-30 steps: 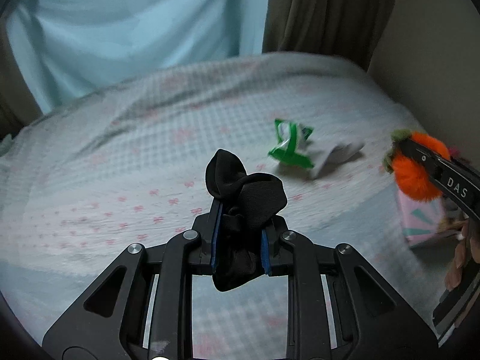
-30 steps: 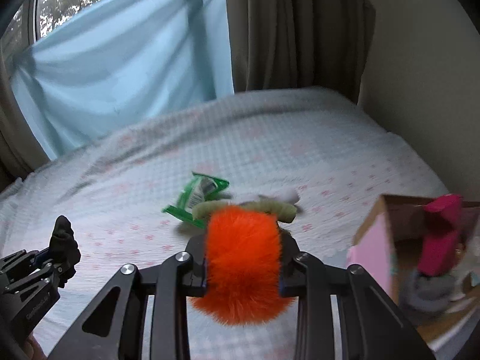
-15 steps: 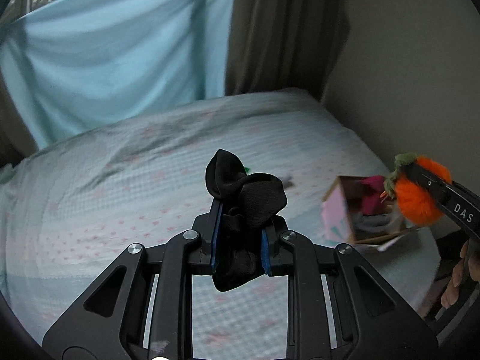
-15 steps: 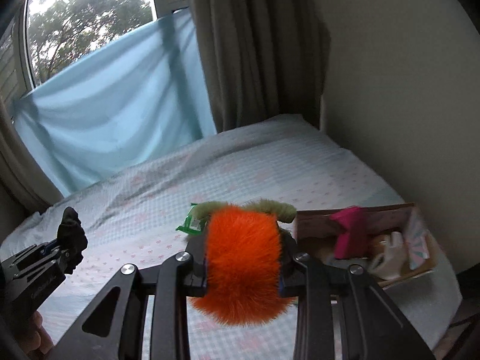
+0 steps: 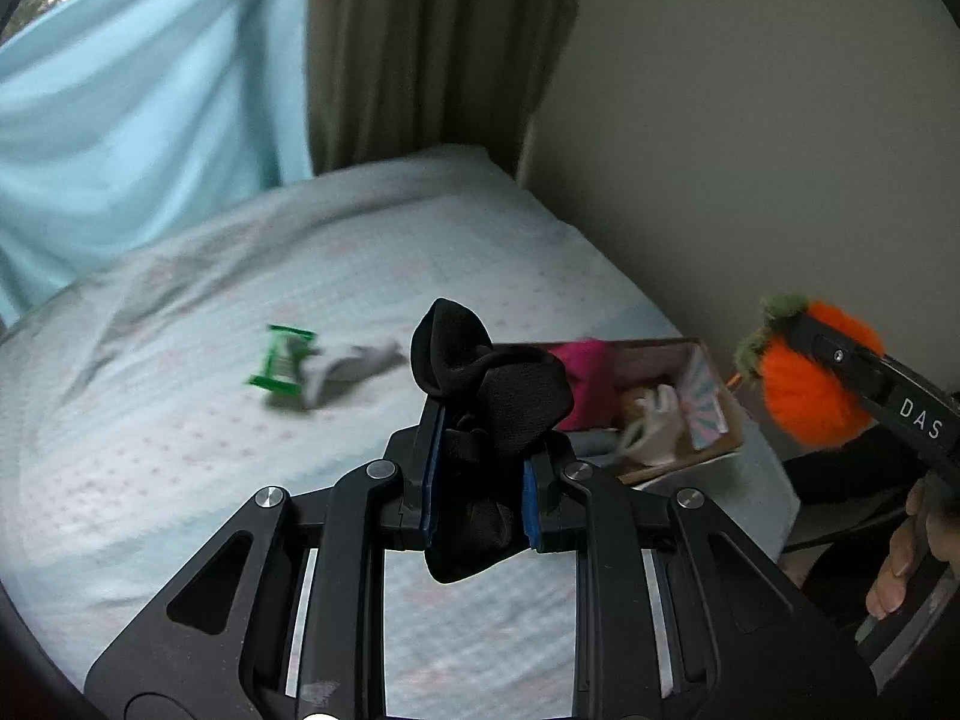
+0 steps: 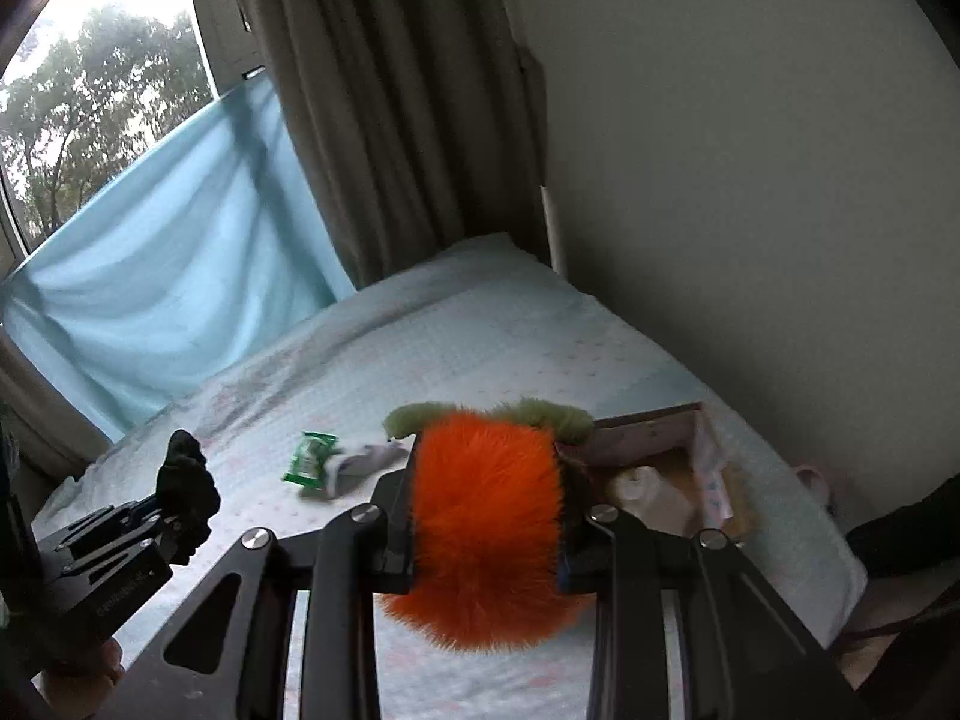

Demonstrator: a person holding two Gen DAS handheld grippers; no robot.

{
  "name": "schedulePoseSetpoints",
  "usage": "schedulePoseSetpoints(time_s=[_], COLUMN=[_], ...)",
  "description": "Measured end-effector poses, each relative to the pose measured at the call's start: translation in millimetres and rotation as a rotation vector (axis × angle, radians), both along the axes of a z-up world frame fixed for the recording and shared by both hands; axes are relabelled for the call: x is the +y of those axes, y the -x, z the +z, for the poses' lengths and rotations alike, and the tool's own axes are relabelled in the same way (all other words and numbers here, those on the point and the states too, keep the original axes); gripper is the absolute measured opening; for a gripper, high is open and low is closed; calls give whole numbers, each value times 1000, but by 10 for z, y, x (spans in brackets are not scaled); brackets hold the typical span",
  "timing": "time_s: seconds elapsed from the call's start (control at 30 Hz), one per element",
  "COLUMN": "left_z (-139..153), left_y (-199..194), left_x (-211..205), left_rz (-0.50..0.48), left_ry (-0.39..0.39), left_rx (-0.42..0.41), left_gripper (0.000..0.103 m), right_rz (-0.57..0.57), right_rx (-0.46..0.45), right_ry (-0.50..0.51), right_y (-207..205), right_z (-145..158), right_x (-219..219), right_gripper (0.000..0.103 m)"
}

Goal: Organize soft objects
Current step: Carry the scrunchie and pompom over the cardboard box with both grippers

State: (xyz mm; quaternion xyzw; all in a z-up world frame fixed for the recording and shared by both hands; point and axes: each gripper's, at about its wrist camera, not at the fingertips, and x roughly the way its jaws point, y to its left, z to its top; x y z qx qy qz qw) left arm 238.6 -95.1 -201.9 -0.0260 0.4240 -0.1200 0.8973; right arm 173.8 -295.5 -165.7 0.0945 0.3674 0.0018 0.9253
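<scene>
My left gripper (image 5: pixel 480 450) is shut on a black cloth (image 5: pixel 489 384) and holds it above the bed; it also shows in the right wrist view (image 6: pixel 180 492). My right gripper (image 6: pixel 486 498) is shut on a fluffy orange toy with a green top (image 6: pixel 486 516), seen at the right of the left wrist view (image 5: pixel 810 372), raised above the bed's right edge. An open cardboard box (image 5: pixel 714 414) near that edge holds a pink soft item (image 5: pixel 591 384) and white items (image 5: pixel 654 432). A green packet (image 5: pixel 279 366) and a grey sock (image 5: pixel 354 366) lie on the bed.
The bed (image 5: pixel 180 420) has a pale checked sheet with pink marks. A wall (image 5: pixel 750 150) runs along its right side. Brown curtains (image 5: pixel 432 48) and a light blue cloth (image 5: pixel 132 120) hang at the far end.
Both grippers have lifted and pulled back from the bed with their loads. The box, packet and sock now sit lower and farther off in both views.
</scene>
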Motion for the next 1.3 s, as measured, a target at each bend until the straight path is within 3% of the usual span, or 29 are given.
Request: schedulePoseSetpoints(time_s=[0.27, 0.53, 0.77, 1.07, 1.1, 1.13, 1.17, 1.23, 1.27, 1.3], left_z=[-307, -864, -1368, -1752, -1767, -1777, -1790, -1775, -1749, -1743], left_y=[-339, -792, -1088, -1235, -1250, -1259, -1273, -1255, -1242, -1239], left_x=[-968, -1769, -2148, -2287, -2296, -2304, -2312, -2297, -2282, -2276], left_rz=[-41, -80, -116, -158, -159, -164, -169, -168, -166, -168], left_ry=[6, -4, -39, -90, -92, -92, -93, -85, -80, -86], left_rx=[84, 178, 275, 369, 374, 383, 398, 401, 387, 389], left_gripper=[18, 18, 18, 20, 24, 40, 70, 103, 103, 103], right_rz=[39, 71, 74, 83, 82, 82, 83, 80, 87, 97], right_rx=[91, 177, 266, 369, 377, 382, 390, 403, 415, 420], right_ry=[3, -15, -71, -128, -129, -131, -138, -135, -132, -132], right_y=[-322, -789, -1193, -1416, -1435, -1454, -1474, -1513, -1537, -1551], right_z=[-281, -732, -1215, -1667, -1692, -1707, -1724, -1753, -1770, -1780], right_x=[-777, -1221, -1481, -1636, -1644, -1646, -1652, -1655, -1650, -1648], right_gripper=[28, 28, 28, 28, 28, 28, 29, 38, 45, 62])
